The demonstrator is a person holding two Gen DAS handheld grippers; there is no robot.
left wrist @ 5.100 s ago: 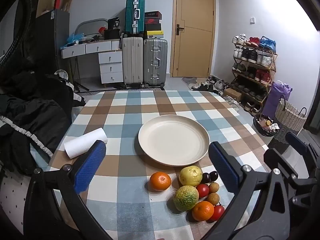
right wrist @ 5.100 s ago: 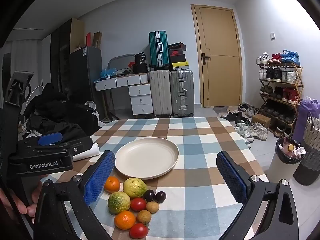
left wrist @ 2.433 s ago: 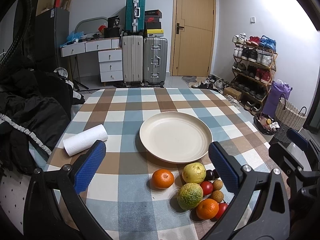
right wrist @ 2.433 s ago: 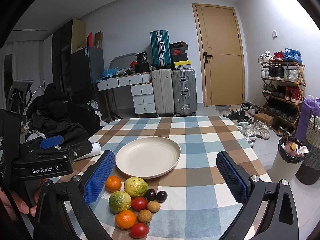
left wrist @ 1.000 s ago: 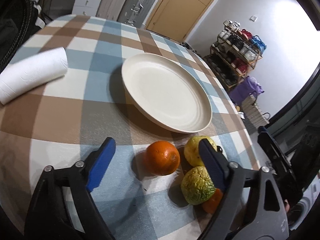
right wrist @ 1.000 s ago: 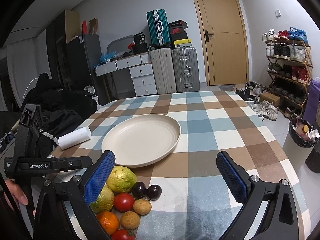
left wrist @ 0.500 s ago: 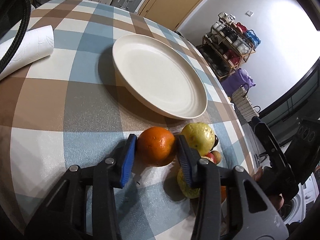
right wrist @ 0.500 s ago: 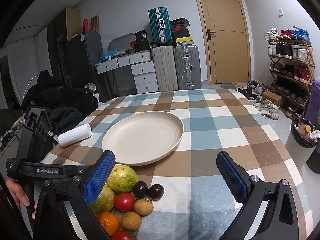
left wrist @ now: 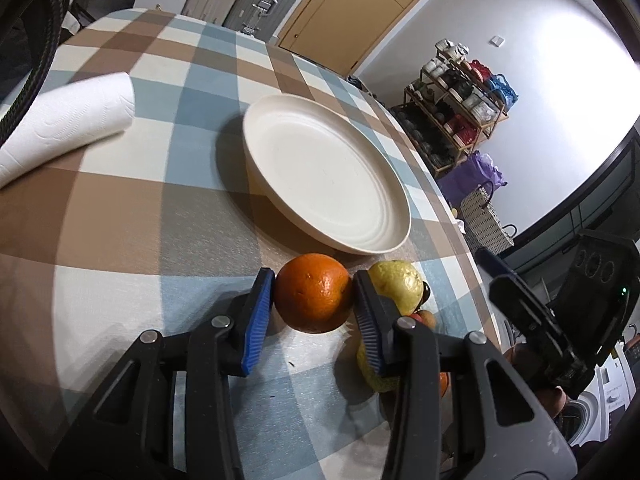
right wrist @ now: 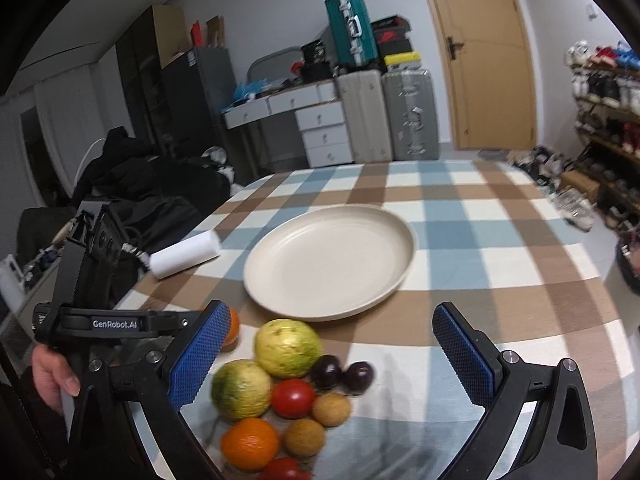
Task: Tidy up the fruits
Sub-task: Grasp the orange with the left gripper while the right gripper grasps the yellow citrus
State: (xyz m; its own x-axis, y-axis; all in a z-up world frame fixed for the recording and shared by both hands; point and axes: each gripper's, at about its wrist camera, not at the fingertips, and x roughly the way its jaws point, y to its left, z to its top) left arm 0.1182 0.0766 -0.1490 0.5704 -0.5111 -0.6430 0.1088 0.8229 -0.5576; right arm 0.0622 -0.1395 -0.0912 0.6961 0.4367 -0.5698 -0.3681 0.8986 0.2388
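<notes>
Left claw (left wrist: 314, 298): angled down toward the tabletop's near edge, its two blue pads (left wrist: 259, 312) pressed against the sides of the orange (left wrist: 313, 292).
Left hand (right wrist: 54, 374): seen in the right wrist view at the tabletop's left edge, fingers wrapped around the black handle.
Right claw (right wrist: 332, 354): jaws spread wide, nothing between the pads, tilted down over the near edge.
Right hand: only partly visible behind its claw body in the left wrist view.

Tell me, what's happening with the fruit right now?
Left gripper jaws shut on orange. Right gripper open above fruit pile. Plate bare, path clear.
</notes>
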